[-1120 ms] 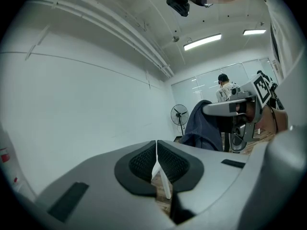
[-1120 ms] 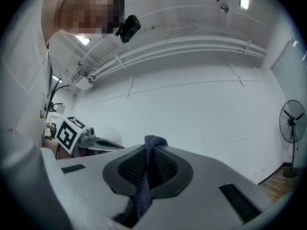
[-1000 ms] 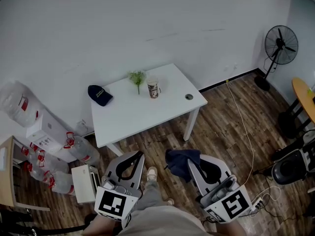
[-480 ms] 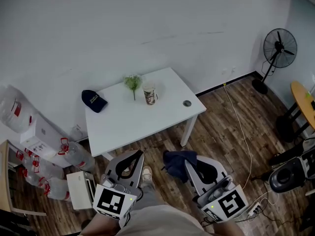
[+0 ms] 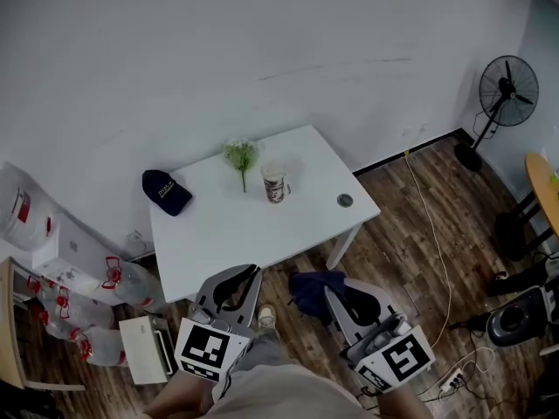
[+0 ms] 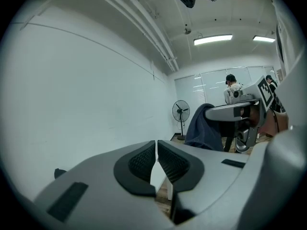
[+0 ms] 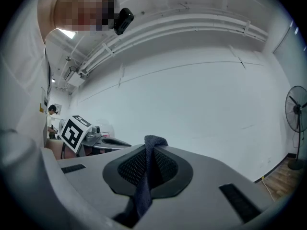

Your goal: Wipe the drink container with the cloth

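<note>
Best walk up to the desk (image 5: 218, 234) first (it stands well off), right tongs (image 5: 332, 291) pinching the dark blue cloth (image 5: 310, 286), left tongs (image 5: 251, 273) pressed together and empty, free to steady the drink container (image 5: 274, 182): a pale printed cup, upright mid-desk just beside a small green sprig (image 5: 242, 155).

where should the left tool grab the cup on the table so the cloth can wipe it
Probably around the cup's lower body, coming in from the near edge of the table. It stands upright, and the plant sits close on its far left, so that side is crowded. The left tool is shut and empty, so it must open first.
</note>
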The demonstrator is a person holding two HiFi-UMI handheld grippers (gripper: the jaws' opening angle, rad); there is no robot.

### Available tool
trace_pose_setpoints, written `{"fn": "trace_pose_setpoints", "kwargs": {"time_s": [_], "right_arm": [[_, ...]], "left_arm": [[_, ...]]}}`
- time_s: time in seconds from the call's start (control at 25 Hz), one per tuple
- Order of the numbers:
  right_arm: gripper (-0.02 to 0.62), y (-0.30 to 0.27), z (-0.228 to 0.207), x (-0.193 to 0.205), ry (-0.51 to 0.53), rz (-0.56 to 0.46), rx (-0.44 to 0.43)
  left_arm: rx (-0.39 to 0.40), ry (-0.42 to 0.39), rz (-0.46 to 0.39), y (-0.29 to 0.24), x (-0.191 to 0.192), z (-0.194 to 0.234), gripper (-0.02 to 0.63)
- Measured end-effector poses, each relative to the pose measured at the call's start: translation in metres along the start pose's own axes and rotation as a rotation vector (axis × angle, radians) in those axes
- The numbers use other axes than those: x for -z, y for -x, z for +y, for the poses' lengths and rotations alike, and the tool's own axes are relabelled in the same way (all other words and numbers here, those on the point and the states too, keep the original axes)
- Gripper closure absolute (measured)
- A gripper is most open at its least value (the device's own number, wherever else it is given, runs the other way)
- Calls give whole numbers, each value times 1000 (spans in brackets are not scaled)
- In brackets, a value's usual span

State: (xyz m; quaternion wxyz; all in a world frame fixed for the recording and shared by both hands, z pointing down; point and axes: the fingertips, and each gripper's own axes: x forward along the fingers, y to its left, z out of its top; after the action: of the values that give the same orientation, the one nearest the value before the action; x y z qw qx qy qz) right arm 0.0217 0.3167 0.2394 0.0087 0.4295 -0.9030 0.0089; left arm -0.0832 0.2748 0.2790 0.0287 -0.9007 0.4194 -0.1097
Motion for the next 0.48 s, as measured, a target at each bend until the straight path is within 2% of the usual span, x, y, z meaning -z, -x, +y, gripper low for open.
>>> {"fn": "trace_pose_setpoints", "kwargs": {"time_s": [0.32, 0.36, 0.44, 0.48], "right_arm": [[557, -107, -53, 2, -65, 2, -6], [557, -122, -61, 7, -64, 22, 8], [558, -151, -79, 17, -74, 60, 34], [557, -165, -88, 22, -87, 75, 47]], "left_arm": [[4, 40, 8, -80, 16, 105, 566], [16, 42, 19, -91, 22, 118, 541], [52, 28, 50, -114, 34, 139, 431], [73, 12, 66, -125, 38, 147, 406]]}}
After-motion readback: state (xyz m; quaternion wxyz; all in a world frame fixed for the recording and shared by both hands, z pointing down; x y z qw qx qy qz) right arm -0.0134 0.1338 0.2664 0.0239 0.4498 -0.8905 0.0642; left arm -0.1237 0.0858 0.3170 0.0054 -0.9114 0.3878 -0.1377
